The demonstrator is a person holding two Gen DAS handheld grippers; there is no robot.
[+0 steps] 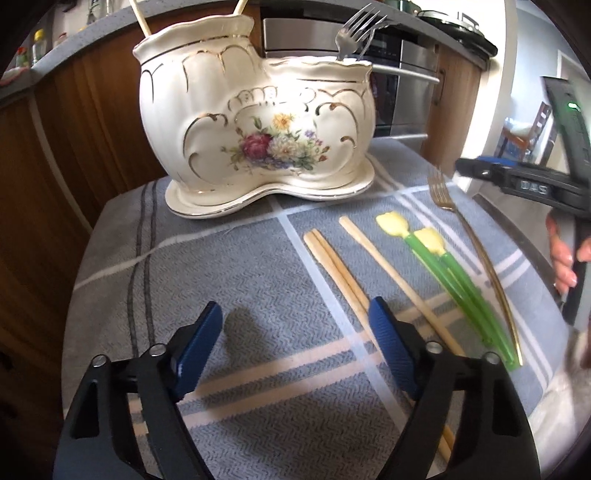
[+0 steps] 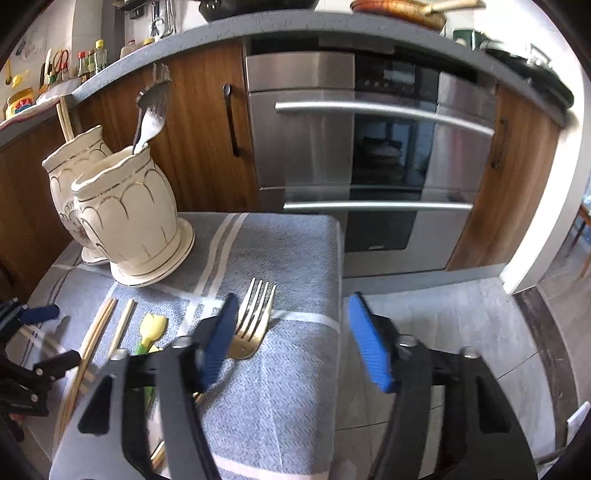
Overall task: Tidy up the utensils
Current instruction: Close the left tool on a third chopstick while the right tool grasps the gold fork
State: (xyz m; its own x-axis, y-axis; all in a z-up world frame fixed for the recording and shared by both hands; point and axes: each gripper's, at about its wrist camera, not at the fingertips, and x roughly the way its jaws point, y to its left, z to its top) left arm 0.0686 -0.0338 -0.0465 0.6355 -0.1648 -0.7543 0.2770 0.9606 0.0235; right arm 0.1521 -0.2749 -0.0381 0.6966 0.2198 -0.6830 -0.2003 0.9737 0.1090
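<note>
Sorting was partly done: the holder (image 1: 255, 122) already carried two forks (image 1: 354, 33) in its lower pot and two chopsticks (image 1: 140, 18) in the taller one. Left on the cloth (image 1: 221, 266), in a row in front of the holder: a chopstick pair (image 1: 332, 266), a single chopstick (image 1: 388, 269), two green picks with yellow tulip heads (image 1: 443, 266), and a gold fork (image 1: 476, 251) nearest the cloth's right edge. Left gripper (image 1: 295, 332) hung low over the cloth, jaws wide, nothing between them; its right finger sat over the chopstick pair, contact not clear. Right gripper (image 2: 291, 336) was over the cloth's right edge, jaws part open and empty; the gold fork's head lay just beside its left finger, not between the two. Judged roughly a third to half complete: five loose pieces remained, none yet gripped. Likely next picks: chopsticks on the left, fork on the right.
</note>
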